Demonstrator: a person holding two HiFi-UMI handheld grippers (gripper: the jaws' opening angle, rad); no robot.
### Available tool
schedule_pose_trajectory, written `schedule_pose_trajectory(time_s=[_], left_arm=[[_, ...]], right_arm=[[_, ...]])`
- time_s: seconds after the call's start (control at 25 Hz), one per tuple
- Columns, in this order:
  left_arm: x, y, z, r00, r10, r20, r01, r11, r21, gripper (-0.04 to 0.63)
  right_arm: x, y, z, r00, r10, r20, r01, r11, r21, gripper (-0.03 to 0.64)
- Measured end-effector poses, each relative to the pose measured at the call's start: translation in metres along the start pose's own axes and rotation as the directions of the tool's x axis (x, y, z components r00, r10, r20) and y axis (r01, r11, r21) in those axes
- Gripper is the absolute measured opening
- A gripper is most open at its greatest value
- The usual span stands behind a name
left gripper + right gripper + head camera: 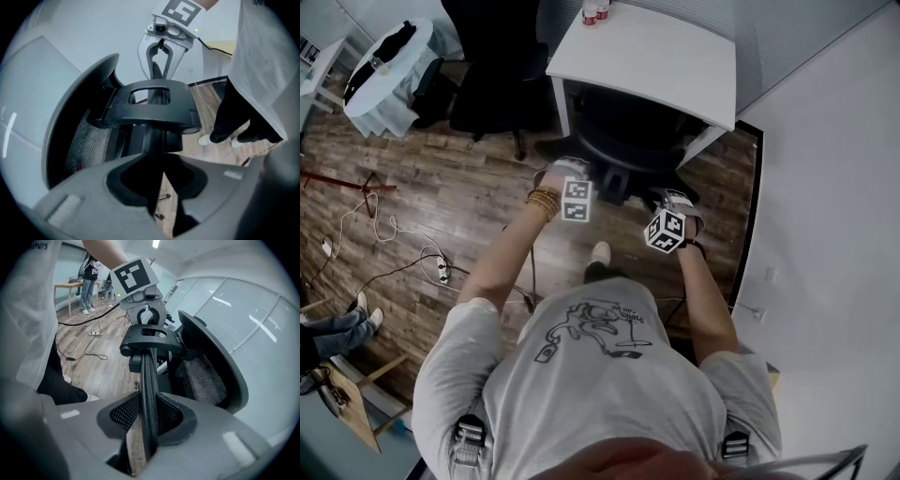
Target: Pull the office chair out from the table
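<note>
Head view: I hold the left gripper (pixel 574 186) and right gripper (pixel 672 214) side by side on the top of the office chair (pixel 623 141), which sits partly under the table (pixel 656 56), so a pull should load both sides evenly. Left gripper view: the jaws are clamped on the thin backrest rim (pixel 156 140), which runs straight out between them. Right gripper view: these jaws pinch the same rim, with the chair directly ahead.

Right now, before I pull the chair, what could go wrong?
The left hand-held gripper and the right hand-held gripper pinch only the thin backrest edge of the office chair, so a grip may slip. The chair base could roll into your shoe. Stepping back, you might trip on the power strip.
</note>
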State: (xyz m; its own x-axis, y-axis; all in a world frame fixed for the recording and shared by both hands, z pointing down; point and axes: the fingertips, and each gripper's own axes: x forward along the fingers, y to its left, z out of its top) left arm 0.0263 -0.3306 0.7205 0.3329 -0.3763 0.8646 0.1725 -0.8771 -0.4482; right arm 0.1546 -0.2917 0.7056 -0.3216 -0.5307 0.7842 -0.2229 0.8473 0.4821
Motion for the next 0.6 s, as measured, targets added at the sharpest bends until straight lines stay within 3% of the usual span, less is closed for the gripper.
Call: schedule_pose_trajectory(time_s=[0.6], left_arm=[[-0.033, -0.078, 0.009, 1.0, 0.008, -0.003, -0.008, 1.0, 0.01, 0.106]], right_arm=[[-0.036, 0.076, 0.011, 1.0, -0.014, -0.005, 0.014, 1.0, -0.006, 0.11]])
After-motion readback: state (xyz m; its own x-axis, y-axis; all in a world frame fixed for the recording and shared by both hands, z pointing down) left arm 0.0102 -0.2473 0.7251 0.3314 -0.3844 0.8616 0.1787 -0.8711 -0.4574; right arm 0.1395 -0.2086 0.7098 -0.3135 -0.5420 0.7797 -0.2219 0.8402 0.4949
